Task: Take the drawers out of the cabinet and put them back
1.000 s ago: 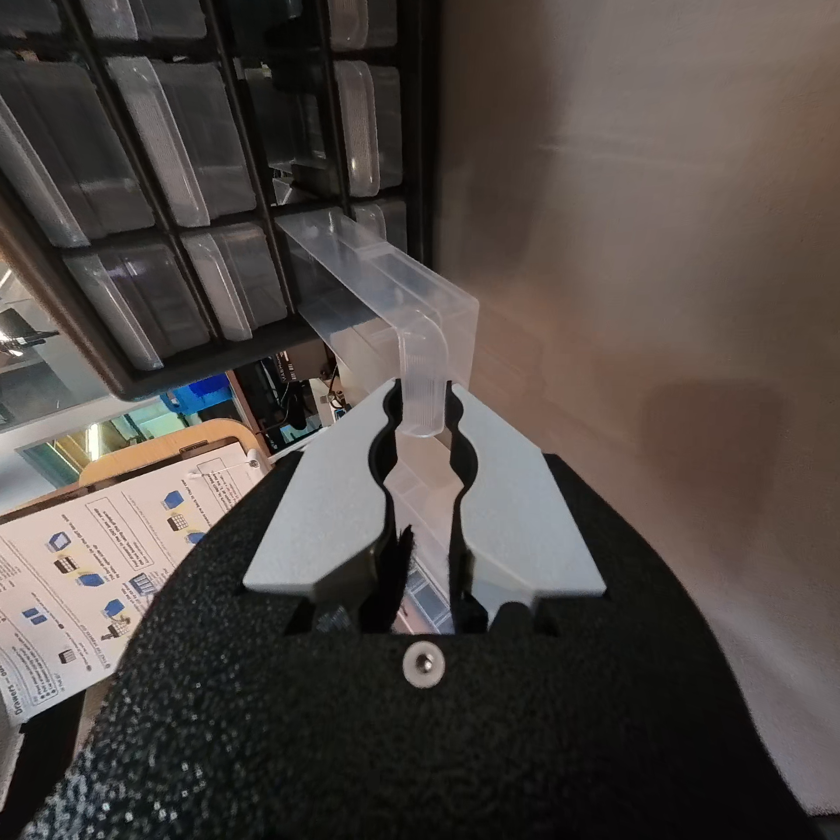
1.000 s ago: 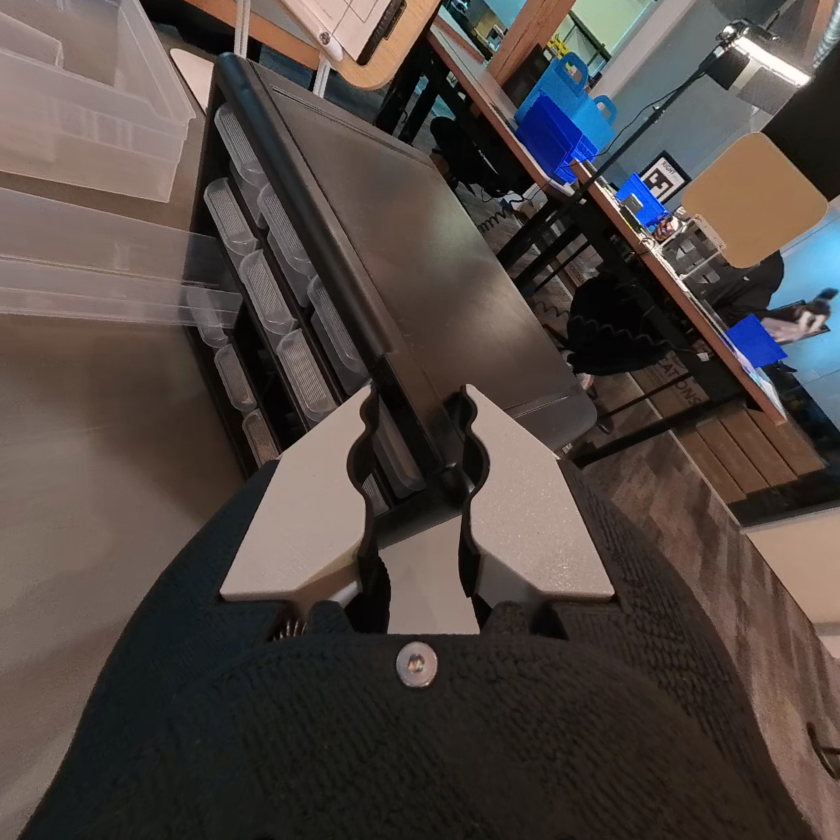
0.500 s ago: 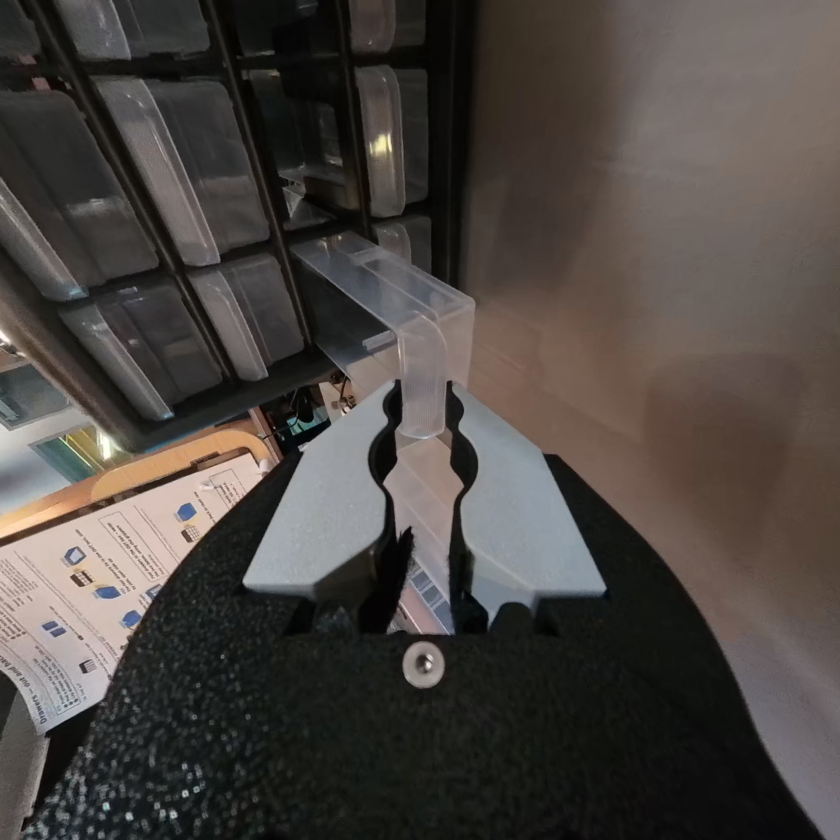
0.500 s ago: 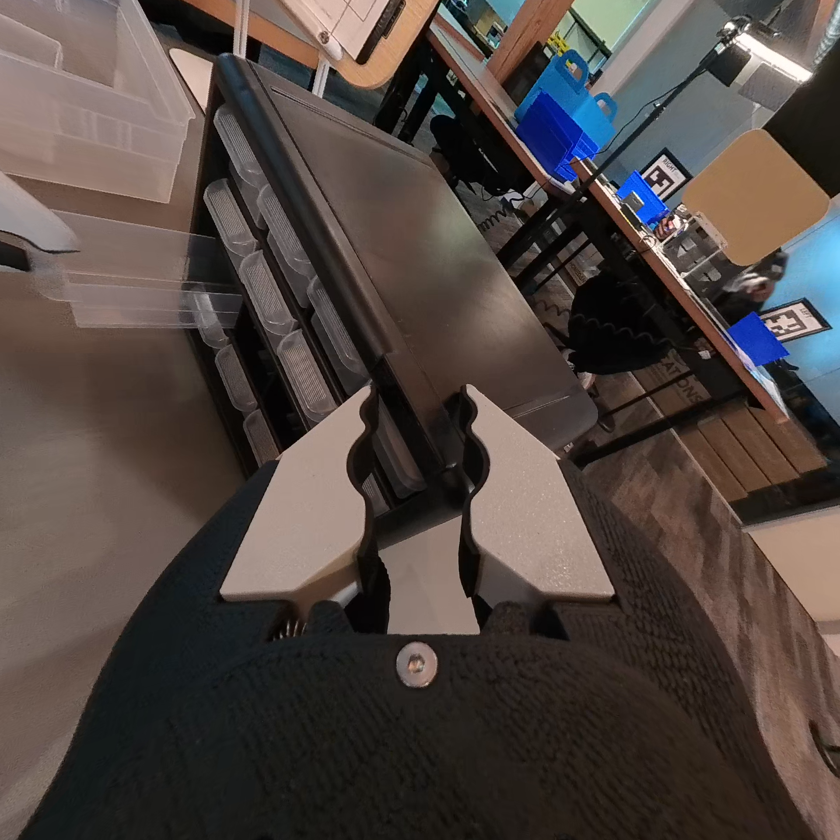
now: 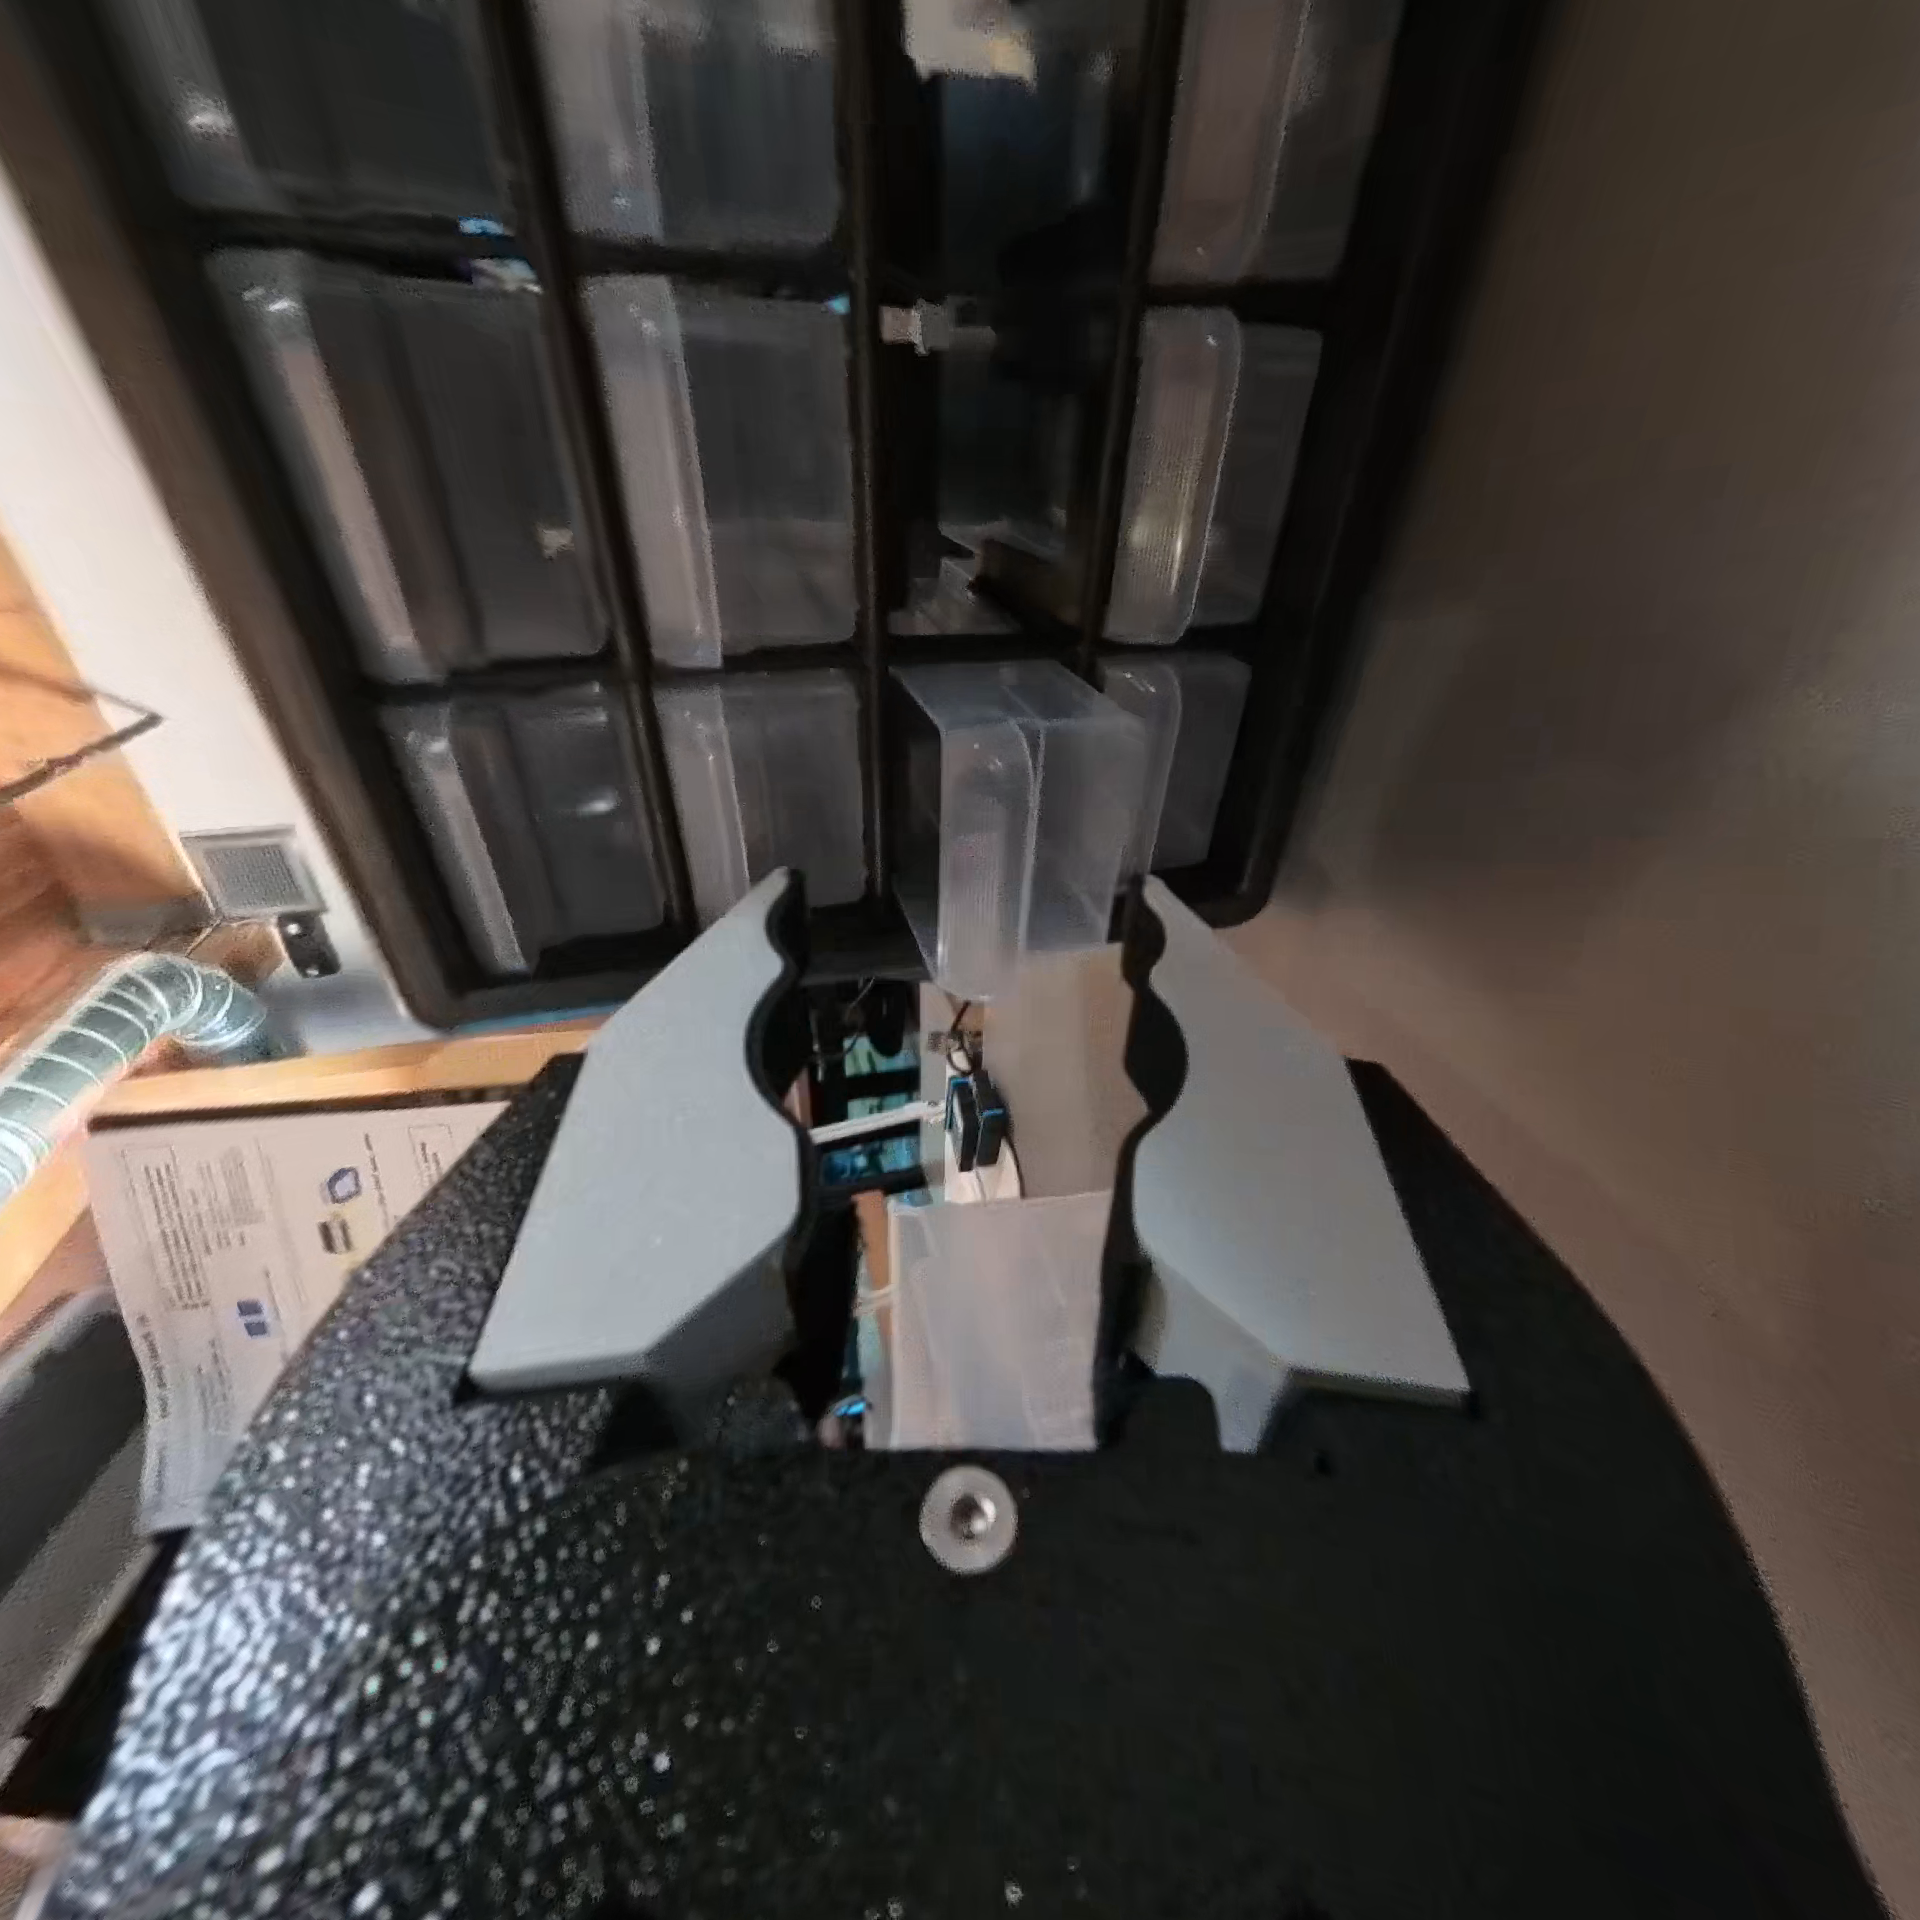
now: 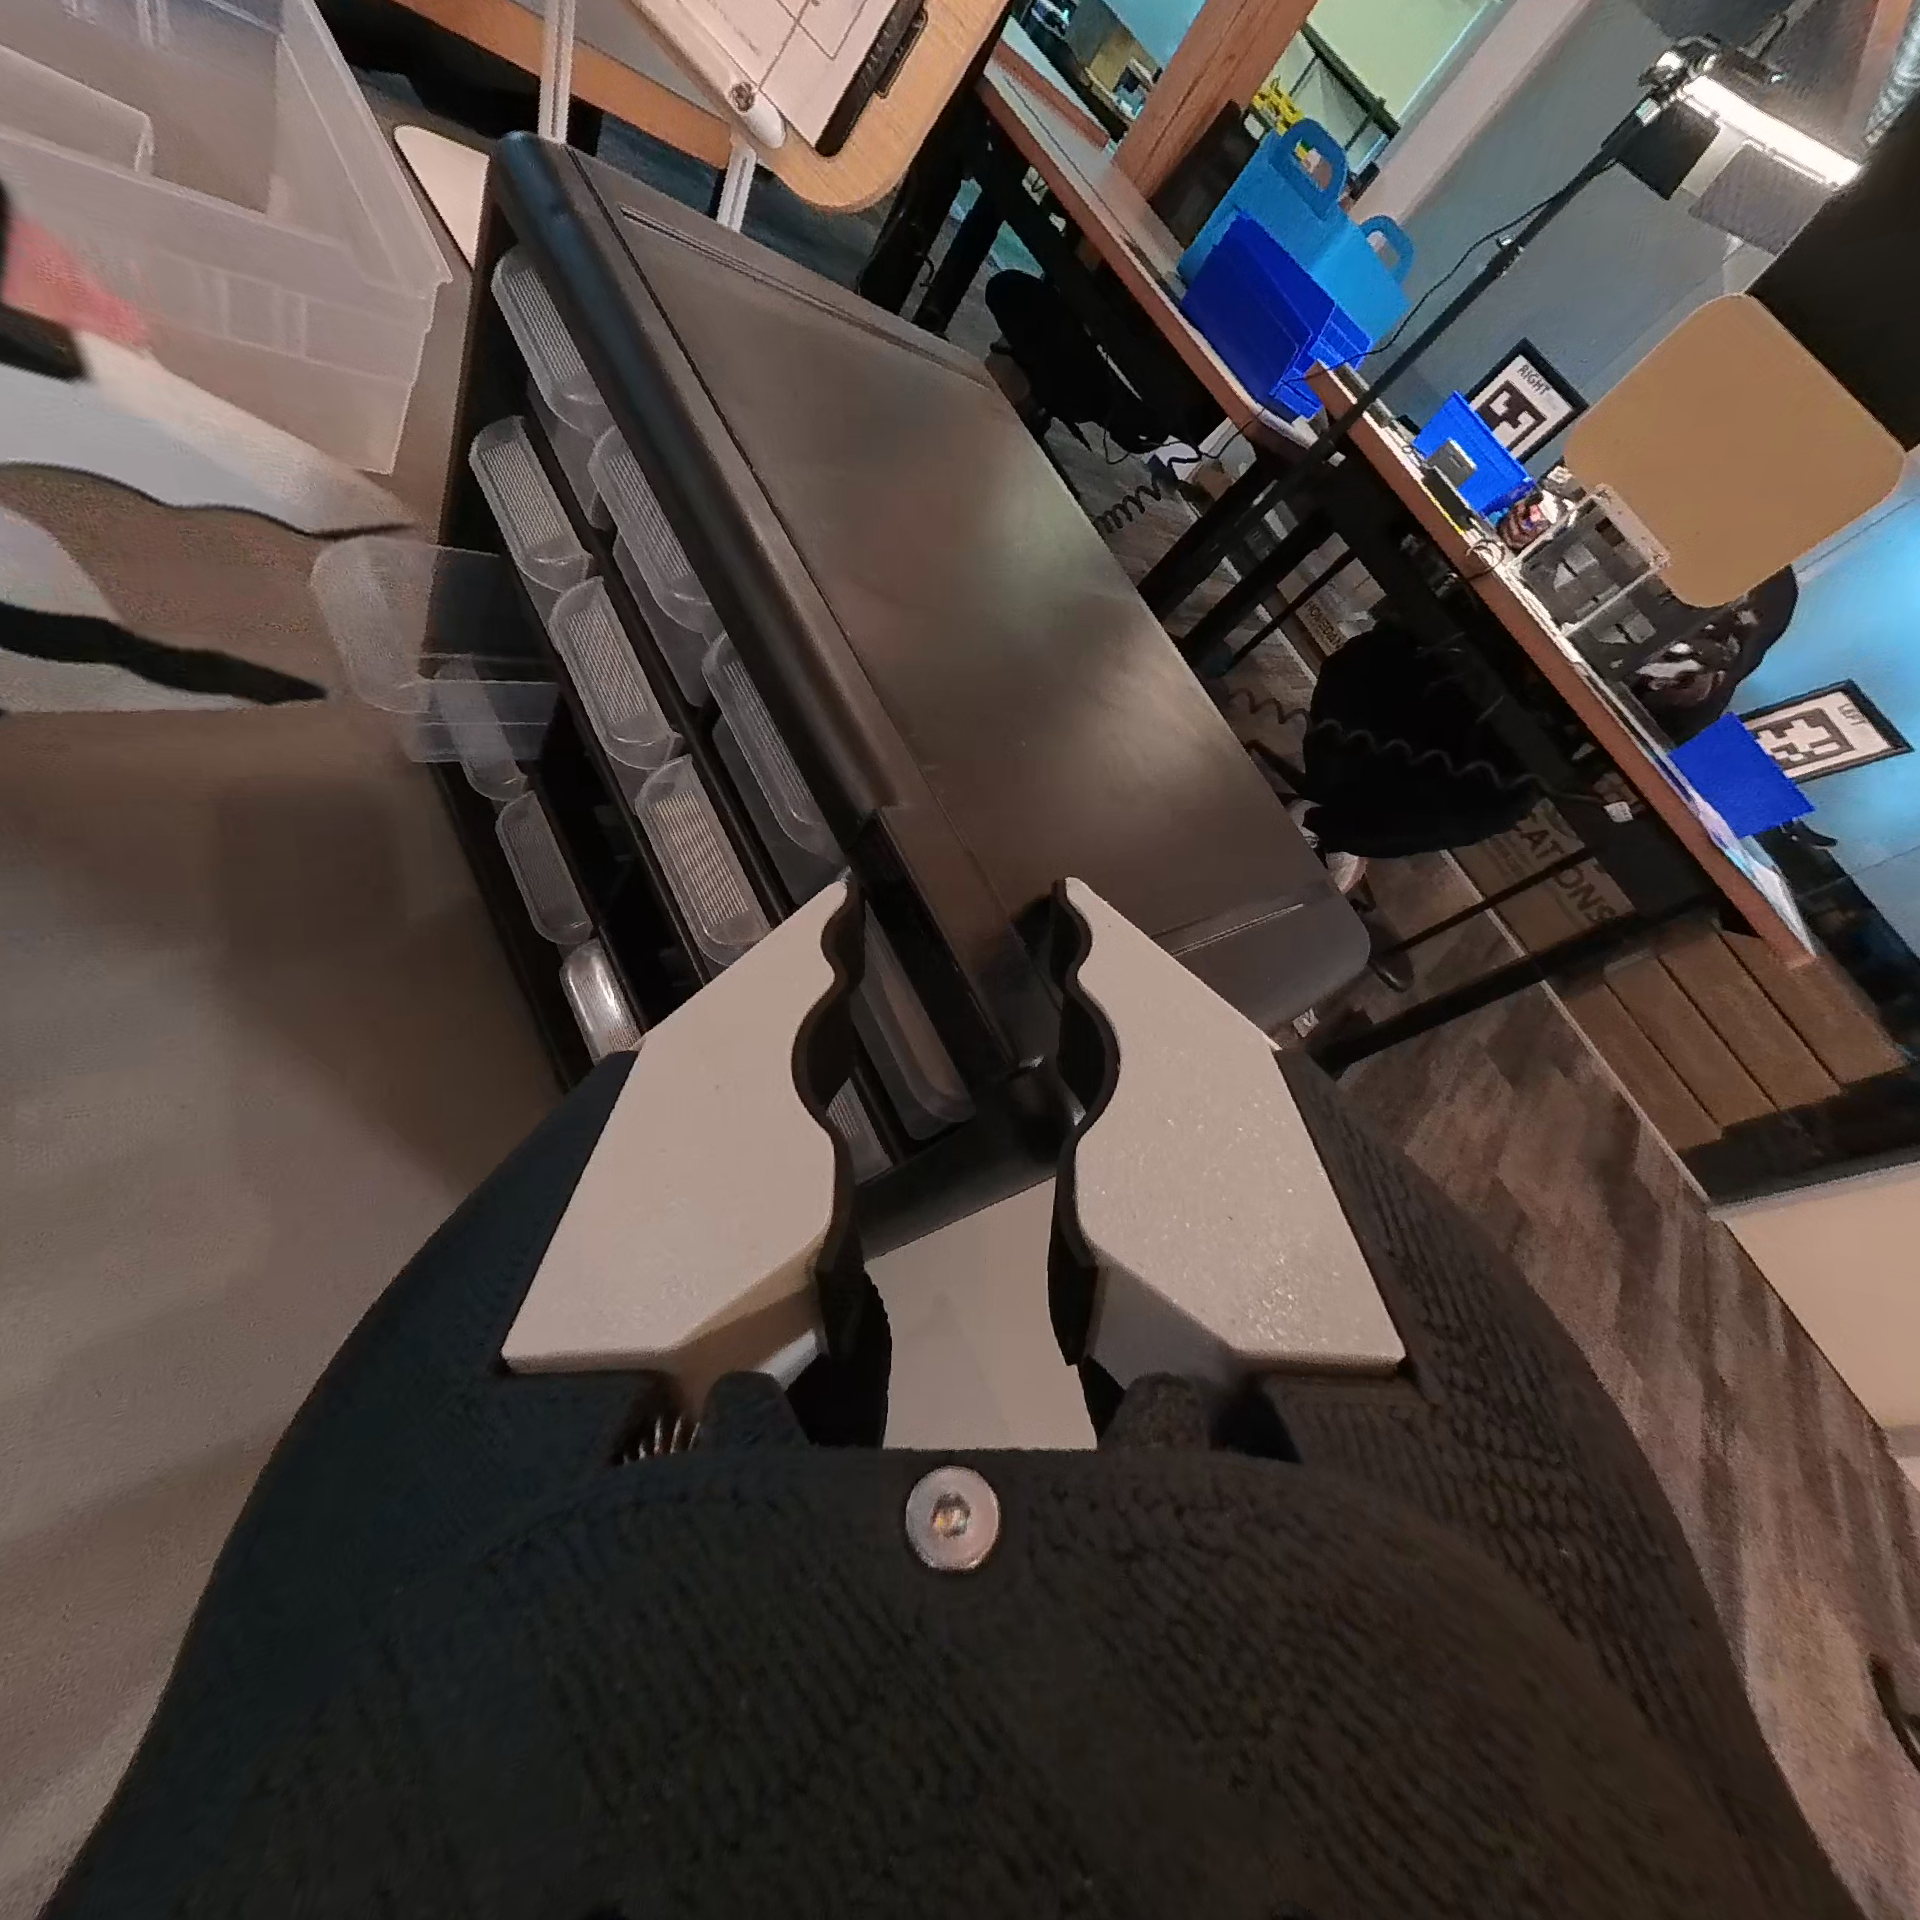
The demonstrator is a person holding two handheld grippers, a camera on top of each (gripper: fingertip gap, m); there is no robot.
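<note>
Left hand-held gripper [image 5: 961,940] wide open behind drawer [image 5: 1013,800].

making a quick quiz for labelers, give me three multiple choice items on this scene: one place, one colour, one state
1. Where is the protruding drawer? A in a slot of the cabinet; B on a chair; C on the floor
2. Cabinet frame colour? A white; B black; C blue
3. Left gripper? A open; B shut on the drawer; C shut on a cup

Answers: 1 A, it juts out of a slot; 2 B, the bars are black; 3 A, its jaws stand wide apart.
</note>
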